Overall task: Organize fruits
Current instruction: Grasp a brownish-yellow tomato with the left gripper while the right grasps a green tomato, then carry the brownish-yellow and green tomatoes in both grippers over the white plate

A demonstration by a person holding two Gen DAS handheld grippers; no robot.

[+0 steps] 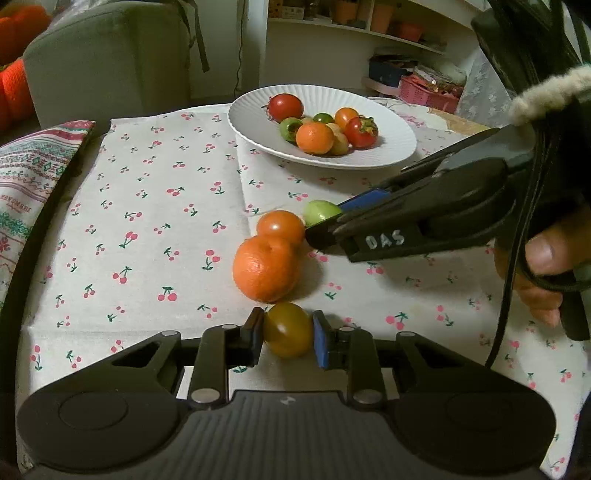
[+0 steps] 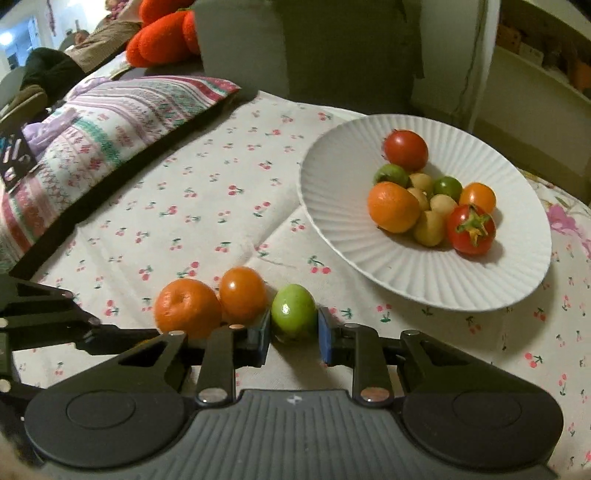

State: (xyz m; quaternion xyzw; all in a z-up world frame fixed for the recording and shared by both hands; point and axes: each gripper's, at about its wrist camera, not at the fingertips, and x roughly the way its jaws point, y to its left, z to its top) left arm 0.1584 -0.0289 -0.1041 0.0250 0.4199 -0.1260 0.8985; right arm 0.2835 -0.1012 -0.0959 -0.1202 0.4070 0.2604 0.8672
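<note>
Brownish-orange tomato (image 1: 287, 329) sits on the cherry-print cloth (image 1: 155, 206) at the near edge of the desk, clamped between the pads of the left hand-held gripper (image 1: 288, 338). Just beyond it, a mandarin (image 1: 265, 268) and an orange tomato (image 1: 280, 227) touch. To their right a green fruit (image 2: 294, 312) is pinched by the right hand-held gripper (image 2: 294, 334). Far right, a white ribbed plate (image 2: 332, 221) holds mixed fruit.

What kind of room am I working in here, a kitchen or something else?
Most likely a home living or dining room: a table under a cherry-print cloth, a grey-green armchair behind it, and cluttered white shelves.
</note>
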